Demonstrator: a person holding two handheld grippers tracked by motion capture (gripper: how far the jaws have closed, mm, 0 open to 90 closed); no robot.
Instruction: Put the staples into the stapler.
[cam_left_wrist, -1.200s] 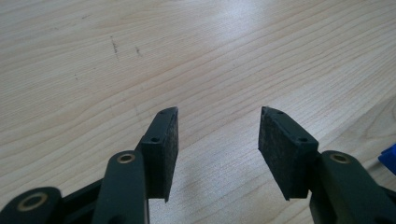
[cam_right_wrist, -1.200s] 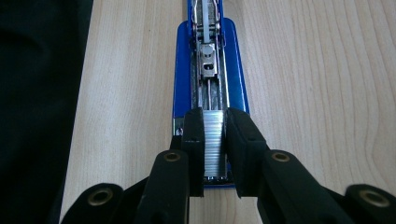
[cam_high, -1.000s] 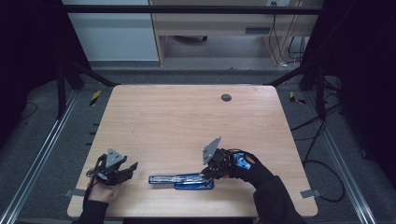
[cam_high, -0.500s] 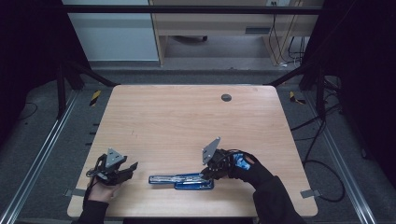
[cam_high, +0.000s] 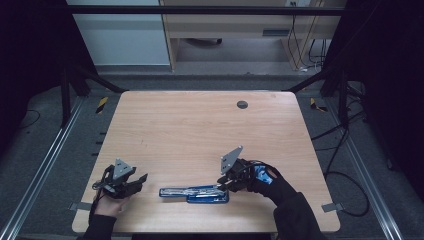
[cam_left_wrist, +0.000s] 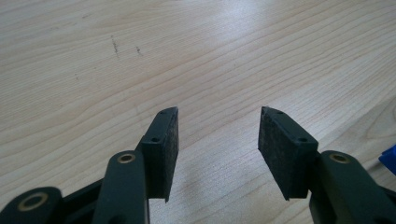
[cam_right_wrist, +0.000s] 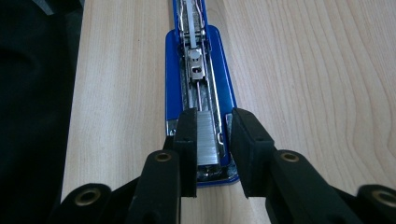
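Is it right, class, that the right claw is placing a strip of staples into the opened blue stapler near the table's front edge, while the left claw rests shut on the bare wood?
Not quite. The left claw is open, not shut: the left gripper view shows a wide gap between its jaws over bare table. The rest stands: the right claw holds the strip of staples in the opened blue stapler.

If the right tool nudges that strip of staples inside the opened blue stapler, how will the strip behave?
The staple strip looks like a rigid metal block, so it would probably slide along its channel rather than bend. Glued staples can snap apart under a hard sideways squeeze from the right tool. The opened stapler lies flat on the table, so tipping seems unlikely.
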